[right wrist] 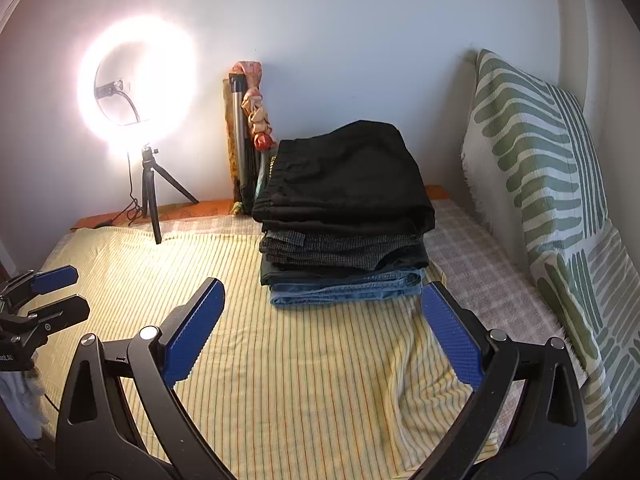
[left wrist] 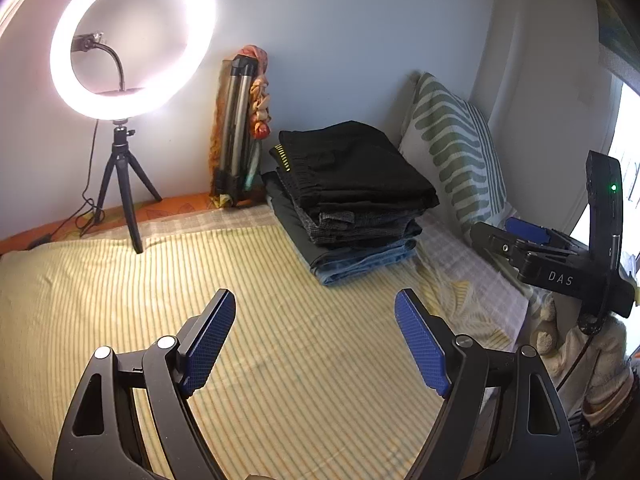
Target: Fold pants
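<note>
Blue textured pads line the fingers of the left gripper, which are spread wide and released, with nothing between them; they hang above the yellow striped bedsheet. The right gripper has its fingers just as widely parted and released, gripping nothing, over the same sheet. In the left wrist view the right gripper shows at 3 o'clock, well apart from the left; in the right wrist view the left gripper appears at 9 o'clock.

Beyond both sets of fingers, toward 12 o'clock, a stack of folded pants rests on the bed: black pants on top, a grey checked pair beneath, and blue jeans at the bottom. At 2 o'clock from the stack a green-and-white patterned pillow leans upright against the wall. At 10 o'clock a lit ring light stands on a small black tripod on the bed's far edge, and between it and the stack a folded tripod, draped with orange cloth, leans against the wall.
</note>
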Demonstrator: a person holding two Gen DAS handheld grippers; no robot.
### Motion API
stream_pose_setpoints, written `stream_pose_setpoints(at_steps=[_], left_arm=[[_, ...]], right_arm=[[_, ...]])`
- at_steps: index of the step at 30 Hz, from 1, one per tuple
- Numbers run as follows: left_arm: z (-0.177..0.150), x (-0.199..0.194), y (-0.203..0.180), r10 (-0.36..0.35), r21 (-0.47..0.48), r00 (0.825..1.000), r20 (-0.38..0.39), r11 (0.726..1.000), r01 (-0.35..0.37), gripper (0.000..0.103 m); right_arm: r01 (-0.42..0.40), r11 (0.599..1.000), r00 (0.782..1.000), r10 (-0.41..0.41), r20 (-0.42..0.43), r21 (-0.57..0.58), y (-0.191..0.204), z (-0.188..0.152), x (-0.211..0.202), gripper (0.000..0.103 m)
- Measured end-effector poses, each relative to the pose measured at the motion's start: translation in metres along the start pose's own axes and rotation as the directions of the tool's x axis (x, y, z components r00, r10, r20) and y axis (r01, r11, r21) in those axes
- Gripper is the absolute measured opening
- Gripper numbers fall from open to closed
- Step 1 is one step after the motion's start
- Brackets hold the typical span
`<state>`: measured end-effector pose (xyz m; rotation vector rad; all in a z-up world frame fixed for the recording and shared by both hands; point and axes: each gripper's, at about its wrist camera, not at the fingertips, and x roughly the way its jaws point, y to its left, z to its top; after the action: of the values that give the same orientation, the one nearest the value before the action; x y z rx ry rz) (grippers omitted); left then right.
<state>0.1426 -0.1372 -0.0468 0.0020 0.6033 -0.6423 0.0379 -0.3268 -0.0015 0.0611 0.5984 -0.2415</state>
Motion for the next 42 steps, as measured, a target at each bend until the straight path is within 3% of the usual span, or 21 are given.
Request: stream_pose_setpoints(at_steps=[4, 10, 15, 21, 24, 42], left_arm=[[-0.008, 0.002, -0.008, 0.123, 0.082, 0.992, 0.010, 0.989, -0.123, 0.082], [-0.018, 0.004, -0.018, 0.235, 0.146, 0.972, 0.026, 0.961, -0.236, 0.082], [-0.020, 0.001, -0.018, 0.201, 0.121, 0.979, 0.021, 0.972, -0.202, 0.082], [-0.021, 0.000, -0.021, 0.224, 0.127, 0.974, 0.033, 0.966, -0.226, 0.083], [-0.023, -0.002, -0.024, 0.231, 0.134, 0.972, 0.047, 0.963, -0.235, 0.089], [-0.024, -0.008, -0.019, 0.239, 0.104, 0.969, 0.056, 0.964, -0.243, 0.090]], right_arm=[[0.003, 1.000, 1.000, -0.003, 0.023, 0.010, 0.002, -0.007, 0.000, 0.102], [-0.005, 1.000, 0.999, 0.004, 0.044, 0.019, 0.005, -0.014, -0.001, 0.103], [0.002, 1.000, 0.999, -0.003, 0.041, 0.007, 0.006, -0.018, 0.002, 0.103], [0.007, 1.000, 1.000, -0.007, 0.017, -0.003, 0.006, -0.029, 0.008, 0.103], [0.015, 1.000, 1.000, -0.015, 0.013, -0.016, 0.006, -0.032, 0.010, 0.103], [-0.003, 1.000, 1.000, 0.003, 0.006, 0.017, 0.003, -0.032, 0.018, 0.103]])
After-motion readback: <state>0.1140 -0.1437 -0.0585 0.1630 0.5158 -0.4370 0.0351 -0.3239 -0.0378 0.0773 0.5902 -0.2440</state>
